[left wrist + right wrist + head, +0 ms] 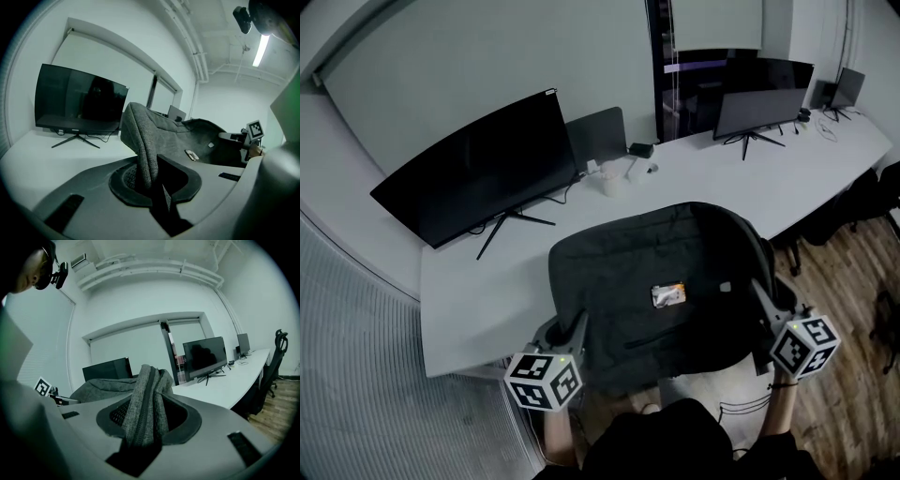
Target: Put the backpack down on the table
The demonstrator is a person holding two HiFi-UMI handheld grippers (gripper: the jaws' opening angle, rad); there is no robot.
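— Where is the backpack [656, 291]?
— It is stretched between my two grippers over the near edge of the table [478, 291], to the right of the big monitor [478, 183].
— And your jaws?
— My left gripper [570, 330] pinches its left edge. My right gripper [762, 298] clamps a thick fold on its right.

A large curved monitor [478, 169], screen dark, fills the upper left of the head view. Just right of it are a grey panel [598, 134], a small white cup [611, 183] and a black box [641, 149]. At upper right stands a second dark monitor [764, 94], with a smaller one [847, 87] in the corner beyond. Wood floor [848, 309] shows at the right edge.
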